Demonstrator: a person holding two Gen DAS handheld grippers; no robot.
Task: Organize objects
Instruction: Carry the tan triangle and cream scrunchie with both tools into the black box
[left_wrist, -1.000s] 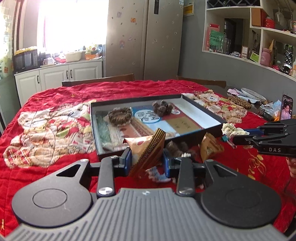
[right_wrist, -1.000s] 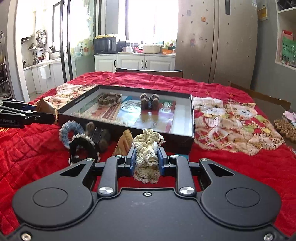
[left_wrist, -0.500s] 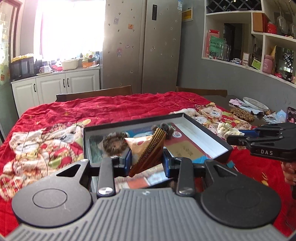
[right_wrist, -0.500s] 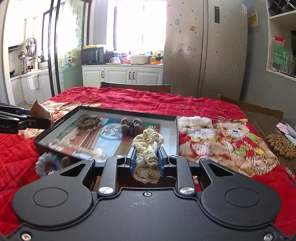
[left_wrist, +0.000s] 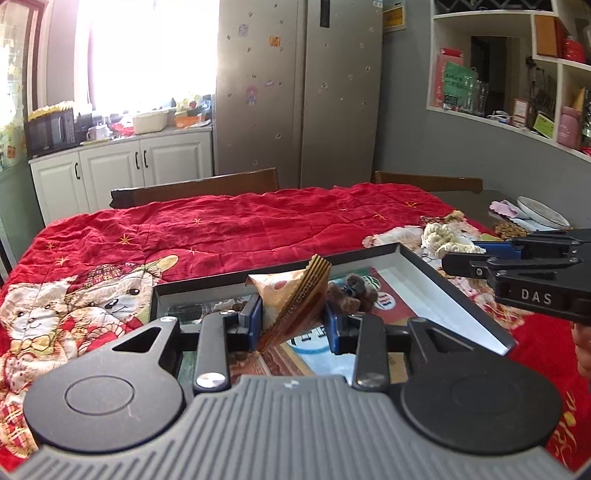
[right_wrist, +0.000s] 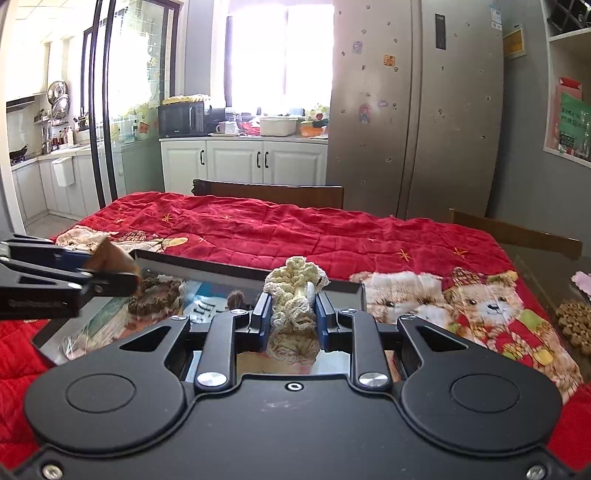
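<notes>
My left gripper (left_wrist: 293, 314) is shut on a tan and brown snack packet (left_wrist: 291, 299) and holds it above the open black box (left_wrist: 461, 295). My right gripper (right_wrist: 291, 314) is shut on a cream crocheted scrunchie (right_wrist: 293, 291) over the box's right part (right_wrist: 347, 288). The box holds a dark brown scrunchie (left_wrist: 351, 293) and a brownish crocheted ring (right_wrist: 155, 295) on printed paper. In the left wrist view the right gripper (left_wrist: 458, 251) with the cream scrunchie (left_wrist: 439, 236) shows at the right. In the right wrist view the left gripper (right_wrist: 110, 273) with the packet (right_wrist: 110, 258) shows at the left.
The box lies on a red quilt with bear prints (left_wrist: 221, 229) that covers the table. Wooden chair backs (left_wrist: 195, 186) stand at the far edge. A plate (left_wrist: 543, 214) and a pile of small brown pieces (right_wrist: 576, 325) sit on the bare table at the right.
Both grippers have risen and moved forward, from in front of the box to over it, each keeping its object. The scrunchies on the quilt in front of the box have left view.
</notes>
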